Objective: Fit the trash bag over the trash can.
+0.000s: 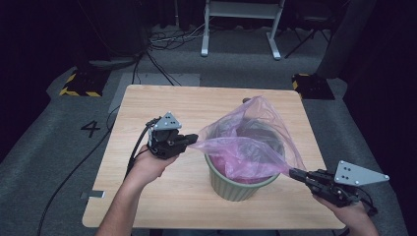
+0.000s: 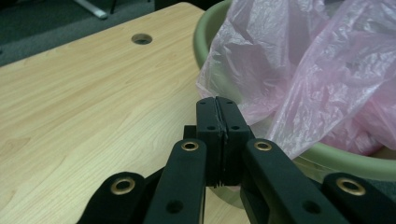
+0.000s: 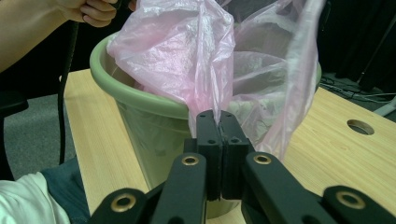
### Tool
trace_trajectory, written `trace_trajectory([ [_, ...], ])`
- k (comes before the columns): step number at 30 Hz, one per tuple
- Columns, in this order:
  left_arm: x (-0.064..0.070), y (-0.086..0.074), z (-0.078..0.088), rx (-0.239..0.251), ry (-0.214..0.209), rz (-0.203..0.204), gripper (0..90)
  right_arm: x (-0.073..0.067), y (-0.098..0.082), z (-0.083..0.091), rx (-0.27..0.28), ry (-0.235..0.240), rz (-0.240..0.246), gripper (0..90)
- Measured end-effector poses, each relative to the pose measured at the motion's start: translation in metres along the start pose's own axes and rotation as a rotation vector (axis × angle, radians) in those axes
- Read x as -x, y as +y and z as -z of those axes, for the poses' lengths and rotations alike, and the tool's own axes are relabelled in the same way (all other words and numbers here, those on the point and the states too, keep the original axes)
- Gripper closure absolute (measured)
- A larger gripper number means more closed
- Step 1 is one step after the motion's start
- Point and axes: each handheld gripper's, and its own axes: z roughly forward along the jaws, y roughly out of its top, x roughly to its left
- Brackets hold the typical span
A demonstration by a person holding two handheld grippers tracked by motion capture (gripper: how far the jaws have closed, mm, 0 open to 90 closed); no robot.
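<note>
Outward, both grippers stretch bag (image 1: 251, 142) (over bin (image 1: 236, 184)).

Table (image 1: 162, 105): light wood-grain top, square, with a round cable hole (image 2: 141, 38) near one corner. Floor (image 1: 39, 147): grey carpet, marked with a black numeral 4 (image 1: 90, 129). Cables (image 1: 169, 37) (a loose tangle) lie beyond the table. White frame legs (image 1: 241, 27) stand at the back. Yellow-and-black striped bases (image 1: 78, 83) flank the table. Surroundings dark.
</note>
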Motion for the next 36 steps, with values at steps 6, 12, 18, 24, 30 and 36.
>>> trace_trajectory([
  [6, 0.008, 0.001, 0.004, 0.036, -0.025, -0.03, 88.3, -0.003, -0.001, 0.001, 0.024, -0.019, -0.01, 89.3],
  [12, 0.015, 0.002, 0.003, 0.051, -0.037, -0.05, 88.5, -0.003, -0.001, 0.001, 0.042, -0.038, -0.026, 89.2],
  [18, 0.016, 0.001, 0.006, 0.061, -0.032, -0.046, 88.4, -0.003, -0.003, 0.002, 0.038, -0.035, -0.033, 88.8],
  [24, 0.022, 0.0, 0.008, 0.064, -0.04, -0.066, 88.4, -0.005, -0.001, 0.006, 0.097, -0.013, -0.085, 61.6],
  [30, 0.029, -0.002, 0.007, 0.063, -0.052, -0.078, 88.3, -0.001, 0.014, 0.021, 0.176, -0.057, -0.132, 36.2],
  [36, 0.036, -0.005, 0.007, 0.059, -0.054, -0.094, 88.3, 0.018, 0.024, 0.029, 0.167, -0.28, -0.274, 35.1],
])
